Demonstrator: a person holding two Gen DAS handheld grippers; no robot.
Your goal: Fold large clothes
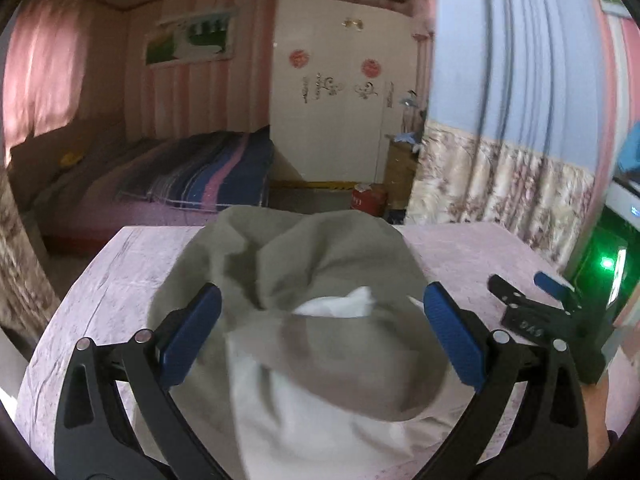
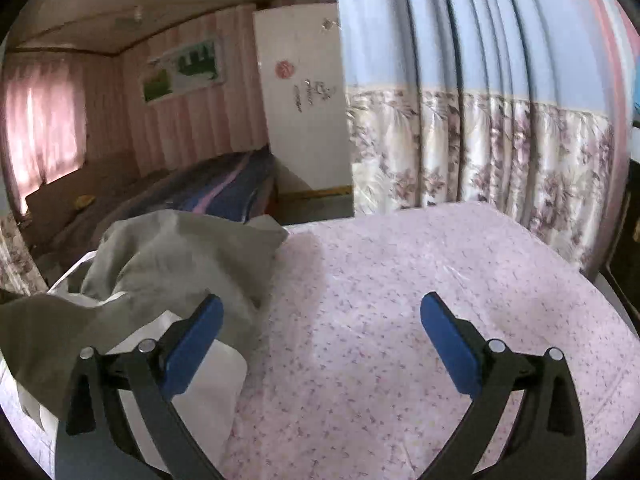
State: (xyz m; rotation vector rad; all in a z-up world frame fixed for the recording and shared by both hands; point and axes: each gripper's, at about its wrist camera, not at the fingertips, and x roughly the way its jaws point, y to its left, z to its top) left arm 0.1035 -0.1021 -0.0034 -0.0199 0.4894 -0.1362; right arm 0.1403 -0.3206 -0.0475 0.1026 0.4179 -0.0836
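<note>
A crumpled grey-green garment [image 1: 320,280] with a white lining [image 1: 332,420] lies in a heap on the table with the pink flowered cloth [image 1: 120,280]. My left gripper [image 1: 320,336] is open, its blue pads on either side of the heap, just above it. My right gripper [image 2: 320,340] is open and empty over the bare cloth [image 2: 400,300], with the garment [image 2: 180,256] to its left; its left finger overlaps the white lining [image 2: 200,400]. The right gripper also shows in the left wrist view [image 1: 532,300], at the right of the heap.
A blue and flowered curtain [image 2: 480,120] hangs right behind the table. A bed with a striped blanket [image 1: 208,168] and a white wardrobe [image 1: 340,92] stand farther back. A device with a green light [image 1: 608,264] is at the right.
</note>
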